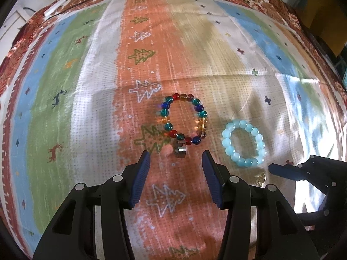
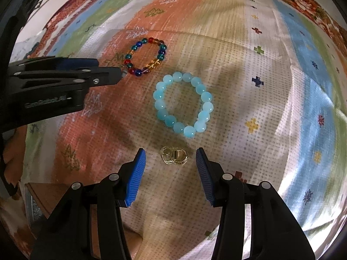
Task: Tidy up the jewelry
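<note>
The jaws of both my tools are wide open and hold nothing. My left gripper (image 1: 175,162) points at a little silver ring (image 1: 180,151) that lies just beside the colorful bead bracelet (image 1: 184,119). My right gripper (image 2: 170,159) has the gold rings (image 2: 174,156) right between its blue tips. The light blue bead bracelet (image 2: 183,104) lies near them on the striped cloth (image 2: 238,75). I think I am at the picking-up step. Next I should go lower and squeeze gently, since rings can slip away

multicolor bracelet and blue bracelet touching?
Apart. The right wrist view shows a strip of bare tablecloth between the multicolor bead bracelet and the light blue bead bracelet.
</note>
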The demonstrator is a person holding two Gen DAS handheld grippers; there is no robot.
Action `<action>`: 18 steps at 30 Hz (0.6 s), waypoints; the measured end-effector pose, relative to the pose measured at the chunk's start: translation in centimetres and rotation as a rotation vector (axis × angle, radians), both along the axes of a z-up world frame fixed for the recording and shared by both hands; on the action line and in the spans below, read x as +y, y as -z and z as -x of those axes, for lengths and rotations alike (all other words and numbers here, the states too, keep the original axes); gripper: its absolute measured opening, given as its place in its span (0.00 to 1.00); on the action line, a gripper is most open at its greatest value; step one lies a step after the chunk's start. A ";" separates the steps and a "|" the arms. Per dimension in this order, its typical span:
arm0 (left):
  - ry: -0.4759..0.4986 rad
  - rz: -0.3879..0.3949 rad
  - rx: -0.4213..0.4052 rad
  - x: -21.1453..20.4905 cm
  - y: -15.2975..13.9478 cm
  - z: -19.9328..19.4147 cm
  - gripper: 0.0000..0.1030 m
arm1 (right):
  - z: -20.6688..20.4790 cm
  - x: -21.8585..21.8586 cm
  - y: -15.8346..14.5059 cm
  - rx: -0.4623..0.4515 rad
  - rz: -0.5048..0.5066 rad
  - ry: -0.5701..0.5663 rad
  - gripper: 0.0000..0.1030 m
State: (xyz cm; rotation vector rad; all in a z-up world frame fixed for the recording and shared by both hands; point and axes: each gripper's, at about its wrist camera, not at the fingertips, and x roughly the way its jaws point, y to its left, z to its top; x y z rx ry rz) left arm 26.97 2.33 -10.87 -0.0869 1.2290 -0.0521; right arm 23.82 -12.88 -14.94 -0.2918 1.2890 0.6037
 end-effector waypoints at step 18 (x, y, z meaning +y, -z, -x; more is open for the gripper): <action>0.019 -0.061 0.021 -0.4 1.8 -1.1 0.20 | 0.0 0.3 0.5 -0.014 0.001 0.008 0.31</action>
